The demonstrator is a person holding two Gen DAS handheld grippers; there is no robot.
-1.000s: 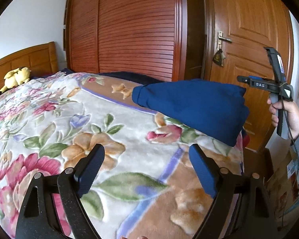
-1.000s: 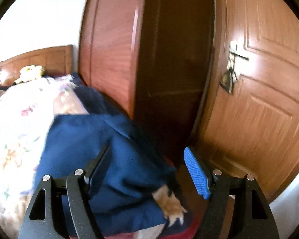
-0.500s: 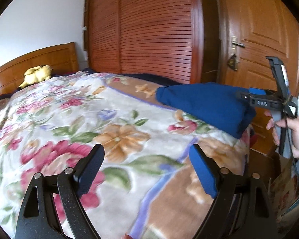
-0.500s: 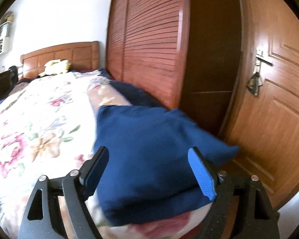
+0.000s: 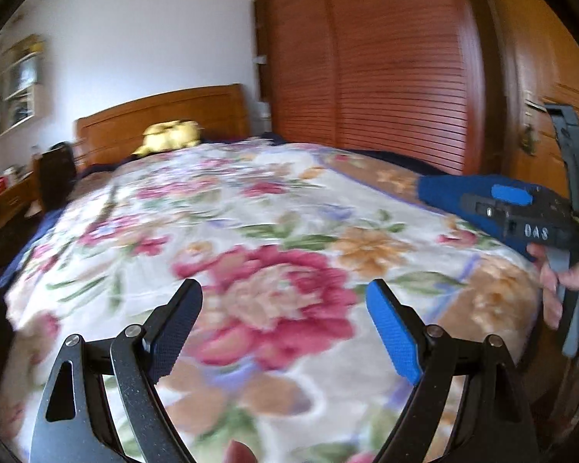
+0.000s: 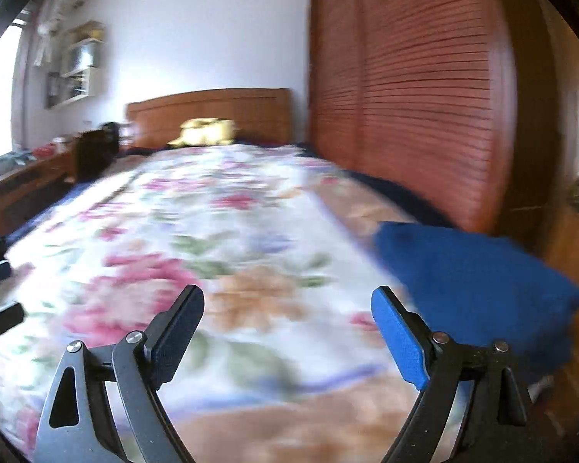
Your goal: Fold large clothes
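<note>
A folded dark blue garment (image 6: 478,289) lies at the bed's right corner, near the foot; it also shows in the left wrist view (image 5: 444,195), partly hidden by the right gripper's body. My left gripper (image 5: 285,318) is open and empty above the floral blanket (image 5: 251,231), well left of the garment. My right gripper (image 6: 287,324) is open and empty over the blanket (image 6: 212,231), with the garment just right of its right finger. Both views are blurred by motion.
A wooden headboard (image 5: 166,110) and a yellow plush toy (image 5: 170,137) are at the bed's far end. A slatted wooden wardrobe (image 5: 386,65) and a door (image 5: 559,77) stand on the right. A low desk (image 6: 19,185) with clutter runs along the left.
Both grippers have swung left, away from the blue garment and toward the bed's middle. The garment has stayed in place at the corner. Both stay open.
</note>
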